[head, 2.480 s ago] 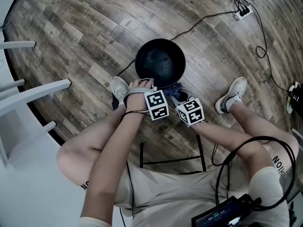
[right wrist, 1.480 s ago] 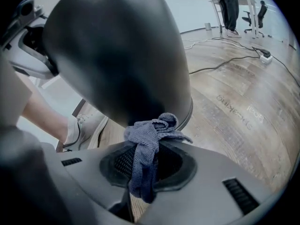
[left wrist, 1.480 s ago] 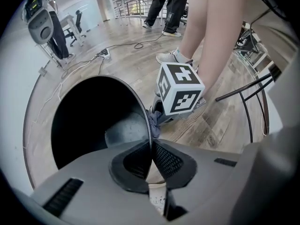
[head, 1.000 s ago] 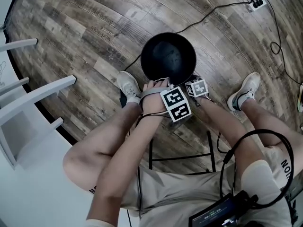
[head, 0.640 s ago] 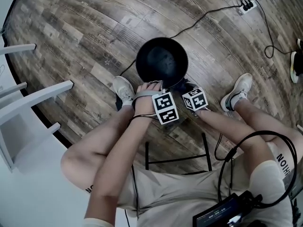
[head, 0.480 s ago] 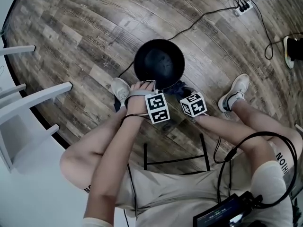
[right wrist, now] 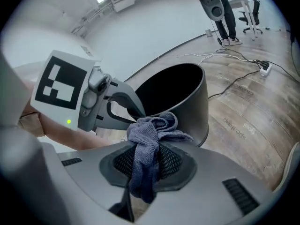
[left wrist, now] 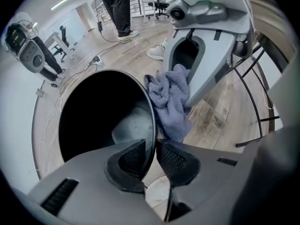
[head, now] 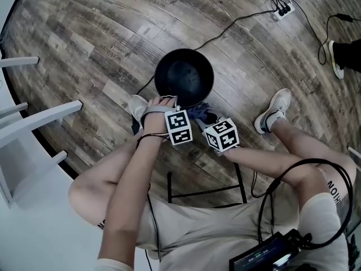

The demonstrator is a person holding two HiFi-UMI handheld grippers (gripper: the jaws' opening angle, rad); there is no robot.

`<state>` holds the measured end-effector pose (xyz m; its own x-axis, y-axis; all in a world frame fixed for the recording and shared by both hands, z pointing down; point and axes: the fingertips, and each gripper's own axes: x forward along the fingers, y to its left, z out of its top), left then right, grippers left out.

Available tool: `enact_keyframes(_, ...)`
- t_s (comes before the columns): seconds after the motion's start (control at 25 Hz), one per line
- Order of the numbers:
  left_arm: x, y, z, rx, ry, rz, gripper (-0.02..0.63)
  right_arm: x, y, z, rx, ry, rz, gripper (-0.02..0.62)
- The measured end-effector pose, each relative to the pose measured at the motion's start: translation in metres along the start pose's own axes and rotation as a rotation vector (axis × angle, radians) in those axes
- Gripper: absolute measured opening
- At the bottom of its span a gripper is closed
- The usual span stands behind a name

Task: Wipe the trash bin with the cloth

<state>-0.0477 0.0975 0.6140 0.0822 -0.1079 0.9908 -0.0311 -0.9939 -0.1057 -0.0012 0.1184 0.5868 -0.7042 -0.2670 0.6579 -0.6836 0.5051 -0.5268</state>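
Note:
A black round trash bin [head: 184, 77] stands on the wood floor between the person's feet. My left gripper [head: 171, 102] sits at its near rim. In the left gripper view the thin rim [left wrist: 151, 111] runs between the jaws of the left gripper [left wrist: 151, 157]; they are closing and the pads do not visibly press on it. My right gripper [right wrist: 145, 165] is shut on a blue-grey cloth [right wrist: 146, 142], held against the bin's outer wall [right wrist: 199, 104]. The cloth [left wrist: 171, 102] also hangs beside the bin in the left gripper view, and the cloth [head: 198, 112] shows in the head view ahead of the right gripper [head: 206, 119].
White chair legs [head: 39, 117] stand at the left. A black cable [head: 237, 24] runs from the bin area to a power strip [head: 282, 7]. The person's shoes [head: 137, 107] [head: 272, 114] flank the bin. A black stool frame [head: 206, 192] lies under the arms. Another person's legs [left wrist: 117, 8] stand beyond.
The right gripper has drawn back from the bin's rim toward the person with the cloth still in it. The left gripper has stayed at the rim.

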Motion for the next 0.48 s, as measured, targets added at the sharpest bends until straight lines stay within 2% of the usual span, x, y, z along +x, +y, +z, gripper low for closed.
enact_keyframes(0.12, 0.000, -0.002, 0.002, 0.020, 0.000, -0.004, 0.072, 0.008, -0.007, 0.004, -0.004, -0.004, -0.005, 0.077)
enact_keyframes(0.36, -0.001, -0.008, 0.017, 0.027, -0.029, -0.011, 0.044, 0.023, -0.043, -0.014, -0.010, 0.034, -0.037, 0.077)
enact_keyframes(0.48, -0.002, -0.008, 0.023, 0.015, -0.045, -0.020, 0.035, 0.035, -0.061, -0.023, -0.069, 0.067, -0.071, 0.077)
